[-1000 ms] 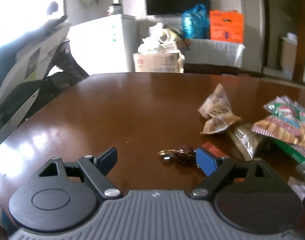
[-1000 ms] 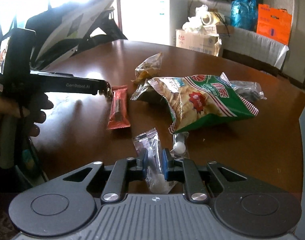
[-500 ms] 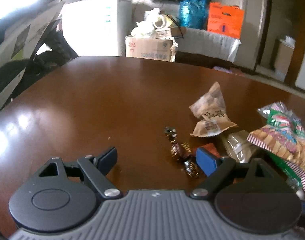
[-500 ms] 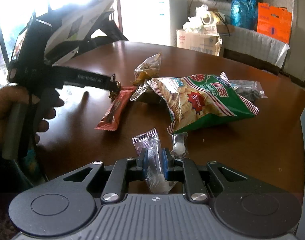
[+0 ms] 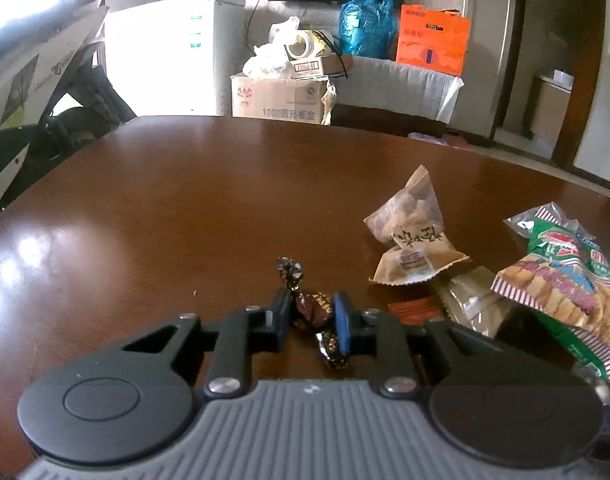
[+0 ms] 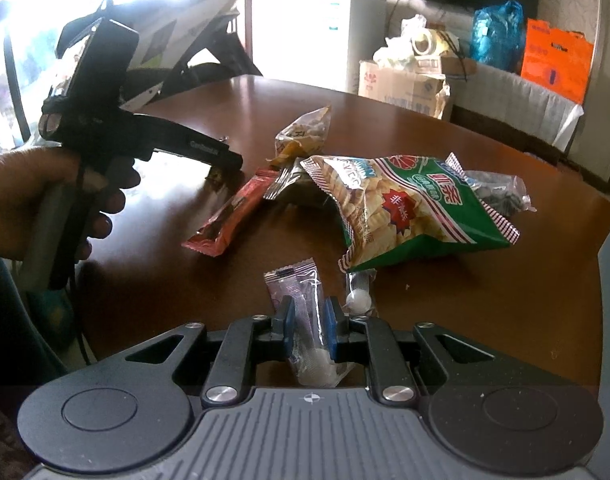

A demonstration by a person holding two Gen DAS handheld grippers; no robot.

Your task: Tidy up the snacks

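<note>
A person organizing snacks on a glossy brown table (image 5: 165,208) works two handheld grippers at once. The left gripper (image 5: 311,322) has its jaws pinching a dark foil-wrapped candy (image 5: 311,308), whose twisted ends stick out toward 12 and 6 o'clock of the pads; the candy appears to rest on the table, though contact cannot be confirmed. The right gripper (image 6: 309,330) has its jaws pressed on a clear plastic sachet (image 6: 301,300) with a purple end, held near its lower half.

To do this step well, the likely need is a straight lift with steady squeeze (the crinkly foil is slippery and its rounded body could roll out sideways), clearing the red bar wrapper (image 5: 415,308) just beside it at 3 o'clock.

A tan pillow-shaped paper-look packet (image 5: 411,240) sits at 1 o'clock, puffed and crimped at its ends. The large green crisp bag (image 6: 409,208), glossy film with striped edges, lies slumped over smaller clear packets at 3 o'clock of the left view.
</note>
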